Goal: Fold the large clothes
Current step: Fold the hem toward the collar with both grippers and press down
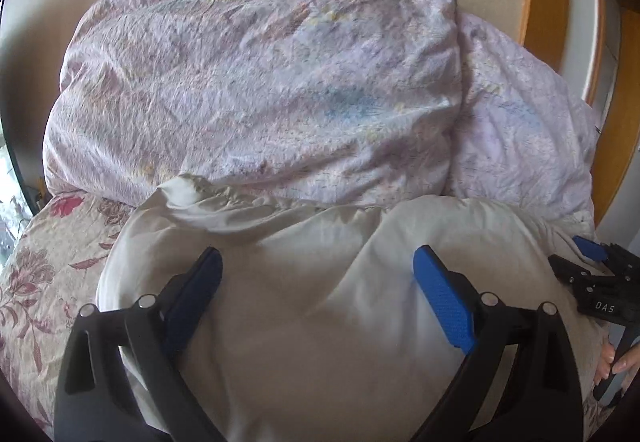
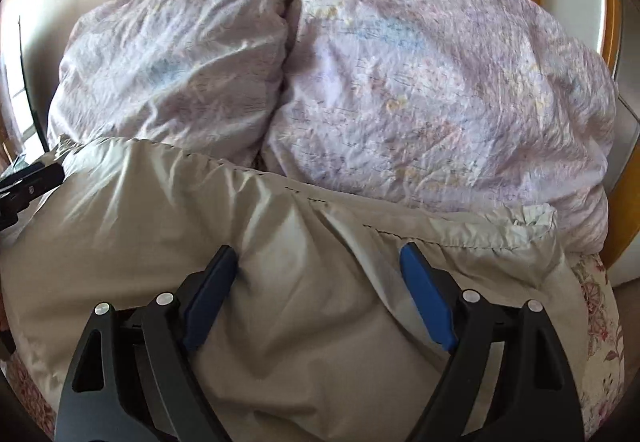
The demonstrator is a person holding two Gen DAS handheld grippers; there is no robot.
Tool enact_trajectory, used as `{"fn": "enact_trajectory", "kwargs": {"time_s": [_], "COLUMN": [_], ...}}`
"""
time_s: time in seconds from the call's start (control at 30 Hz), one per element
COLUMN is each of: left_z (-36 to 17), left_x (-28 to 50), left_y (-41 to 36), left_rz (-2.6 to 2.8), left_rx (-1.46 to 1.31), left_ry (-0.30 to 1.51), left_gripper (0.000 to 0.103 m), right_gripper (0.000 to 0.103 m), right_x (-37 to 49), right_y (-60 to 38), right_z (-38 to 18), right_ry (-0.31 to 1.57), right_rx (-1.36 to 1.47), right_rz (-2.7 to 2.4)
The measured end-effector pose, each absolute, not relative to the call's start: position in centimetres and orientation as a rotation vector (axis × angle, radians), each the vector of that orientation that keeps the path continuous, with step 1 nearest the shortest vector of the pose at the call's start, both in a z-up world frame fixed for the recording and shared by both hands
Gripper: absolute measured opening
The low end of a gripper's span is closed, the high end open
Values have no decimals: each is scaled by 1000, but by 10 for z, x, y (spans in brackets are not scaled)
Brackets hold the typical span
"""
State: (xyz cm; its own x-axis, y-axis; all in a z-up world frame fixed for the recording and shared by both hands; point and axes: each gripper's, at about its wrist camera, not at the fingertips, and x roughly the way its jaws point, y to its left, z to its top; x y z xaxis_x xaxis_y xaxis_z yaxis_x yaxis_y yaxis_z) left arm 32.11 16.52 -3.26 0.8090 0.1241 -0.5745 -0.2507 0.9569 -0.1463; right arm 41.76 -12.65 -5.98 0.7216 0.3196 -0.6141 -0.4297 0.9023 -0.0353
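Both tools, left (image 1: 316,282) and right (image 2: 318,278), stand wide, holding nothing, over the pale grey padded garment (image 1: 312,322). A crumpled lilac floral duvet (image 1: 260,81) fills the upper frame, blocking its far edge.

the letters "das" are printed in white on the black body of the right gripper (image 1: 591,274); nothing else can be read.
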Motion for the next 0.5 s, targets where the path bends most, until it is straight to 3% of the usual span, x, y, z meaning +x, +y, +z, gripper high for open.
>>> {"fn": "enact_trajectory", "kwargs": {"time_s": [0.5], "left_z": [-68], "left_x": [358], "left_y": [167], "left_rz": [299], "left_rx": [-204], "left_ry": [672], "left_gripper": [101], "right_gripper": [96], "right_x": [456], "right_y": [-128], "right_z": [-98], "right_ry": [708], "right_rx": [-90], "right_rz": [390]}}
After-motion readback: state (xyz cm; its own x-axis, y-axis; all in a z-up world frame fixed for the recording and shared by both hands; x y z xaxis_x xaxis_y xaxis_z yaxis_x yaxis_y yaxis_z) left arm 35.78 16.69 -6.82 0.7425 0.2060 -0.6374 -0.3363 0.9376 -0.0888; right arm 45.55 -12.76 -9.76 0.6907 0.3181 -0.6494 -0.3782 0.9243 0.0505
